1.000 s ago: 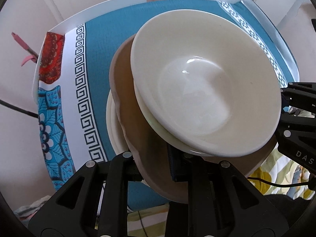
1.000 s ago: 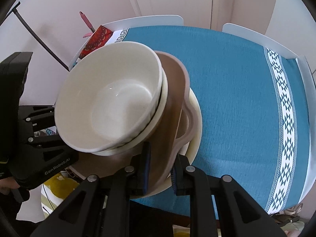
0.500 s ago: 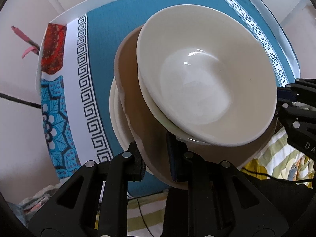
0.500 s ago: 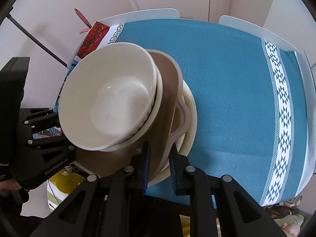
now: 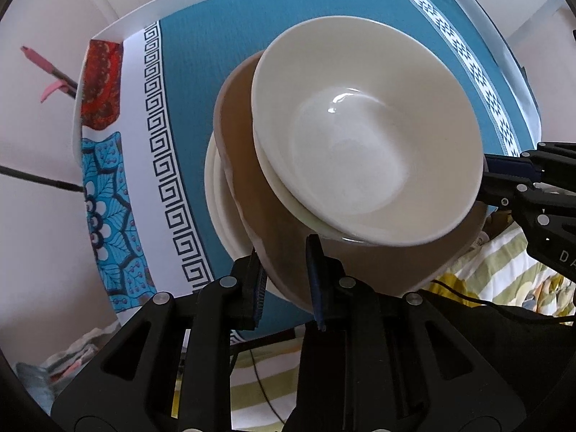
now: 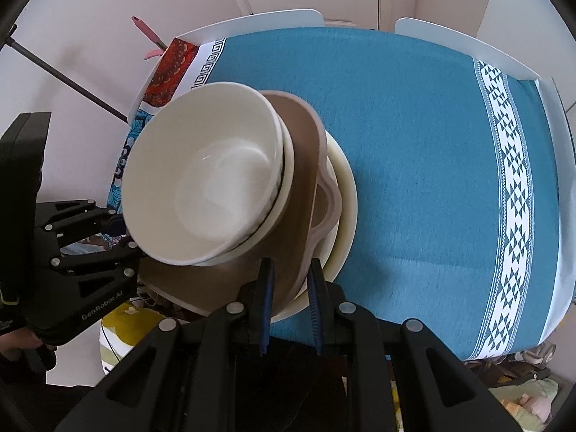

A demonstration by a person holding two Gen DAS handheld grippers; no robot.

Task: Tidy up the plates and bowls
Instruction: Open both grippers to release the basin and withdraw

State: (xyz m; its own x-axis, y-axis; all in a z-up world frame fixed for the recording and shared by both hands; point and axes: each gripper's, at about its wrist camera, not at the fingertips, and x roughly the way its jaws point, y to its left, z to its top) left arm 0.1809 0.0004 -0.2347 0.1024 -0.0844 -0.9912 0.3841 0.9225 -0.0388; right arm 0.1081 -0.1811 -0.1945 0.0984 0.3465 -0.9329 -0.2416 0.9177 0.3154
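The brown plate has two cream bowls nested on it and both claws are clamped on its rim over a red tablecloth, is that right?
Not quite: the tablecloth is teal blue, as the right wrist view shows. The rest stands: two cream bowls sit nested on the brown plate, and the left claw and right claw each clamp its rim.

Open table to one side, crockery stack crowding the near edge

The teal table (image 6: pixel 432 151) lies bare beyond the stack; 2 nested bowls (image 6: pixel 212 180) on a brown plate (image 6: pixel 302 165) overhang the near edge, with both grippers flanking them
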